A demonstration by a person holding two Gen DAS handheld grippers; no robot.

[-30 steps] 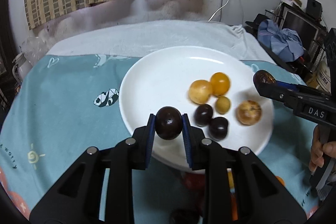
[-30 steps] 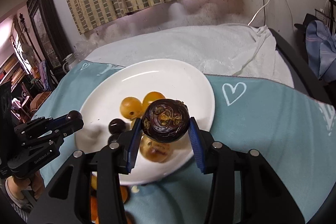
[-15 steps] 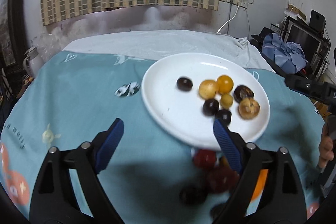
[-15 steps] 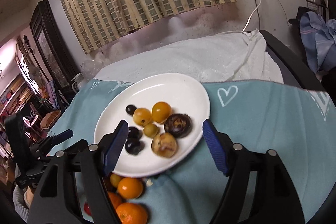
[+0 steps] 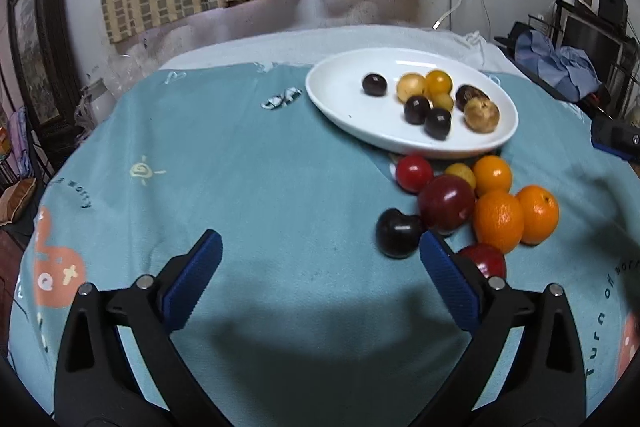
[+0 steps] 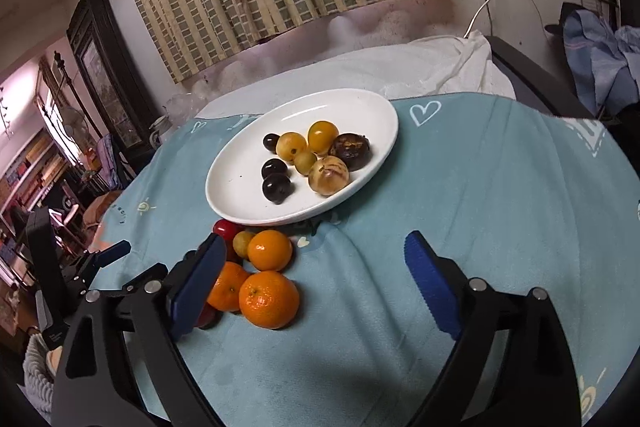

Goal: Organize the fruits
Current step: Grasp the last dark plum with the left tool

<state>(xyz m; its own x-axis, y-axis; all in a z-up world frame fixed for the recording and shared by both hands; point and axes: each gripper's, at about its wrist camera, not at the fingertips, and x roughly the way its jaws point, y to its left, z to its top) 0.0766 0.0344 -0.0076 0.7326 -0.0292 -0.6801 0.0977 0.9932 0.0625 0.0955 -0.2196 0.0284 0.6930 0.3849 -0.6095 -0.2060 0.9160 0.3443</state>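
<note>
A white plate (image 5: pixel 332 95) (image 6: pixel 236 191) holds several small fruits: dark plums (image 5: pixel 374 84), yellow ones (image 6: pixel 291 145) and a wrinkled dark passion fruit (image 6: pixel 350 151). In front of the plate lies a loose pile on the teal cloth: oranges (image 5: pixel 498 221) (image 6: pixel 269 299), a red plum (image 5: pixel 446 202) and a dark plum (image 5: pixel 398 233). My left gripper (image 5: pixel 320 243) hovers over bare cloth left of the pile, jaws opening wide with nothing between them. My right gripper (image 6: pixel 316 243) hangs just right of the pile, jaws opening and empty, its left finger (image 6: pixel 196 279) overlapping the oranges.
The teal printed cloth (image 5: pixel 224 167) covers the table, with a white towel (image 6: pixel 420 67) behind it. A striped curtain hangs at the back. Clutter and blue clothes (image 5: pixel 560 63) stand to the right. A dark cabinet (image 6: pixel 104 67) is at the left.
Both grippers let go of their fruits onto the plate, the left a dark plum and the right the passion fruit. Both then opened wide and drew back toward the near side, bringing the loose pile into view.
</note>
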